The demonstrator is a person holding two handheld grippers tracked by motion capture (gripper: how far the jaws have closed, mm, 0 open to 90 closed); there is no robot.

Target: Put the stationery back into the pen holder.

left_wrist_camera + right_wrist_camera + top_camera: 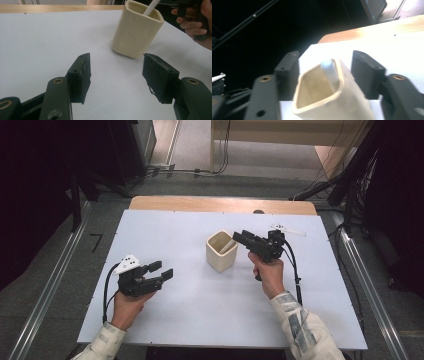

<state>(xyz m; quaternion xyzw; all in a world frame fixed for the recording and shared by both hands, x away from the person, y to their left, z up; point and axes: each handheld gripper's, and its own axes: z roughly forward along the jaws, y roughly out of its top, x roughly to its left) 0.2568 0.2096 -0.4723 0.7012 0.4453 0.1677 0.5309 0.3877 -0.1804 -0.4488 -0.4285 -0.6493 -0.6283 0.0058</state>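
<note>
- Cream cup (221, 251) stands at frame centre on the white table (200, 310), a white stick (330, 72) leaning inside.
- Right gripper (243, 238): jaws spread, empty, beside the rim; a careless nudge could tip the cup.
- Left gripper (161, 270): released, lower left, well apart.

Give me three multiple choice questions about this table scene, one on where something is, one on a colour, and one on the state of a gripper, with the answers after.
1. Where is the white stick?
A. Flat on the table
B. Standing in the cup, leaning on its rim
C. Held in the left gripper

2. What colour is the cup?
A. Cream
B. Red
C. Dark blue

3. How do the left gripper jaws stand?
A. Shut on the cup
B. Shut on nothing
C. Open, with nothing between them

Answers:
1 B, the stick rises from inside the cup in the left gripper view.
2 A, its walls are pale cream in every view.
3 C, only bare white table shows between the parted jaws.
</note>
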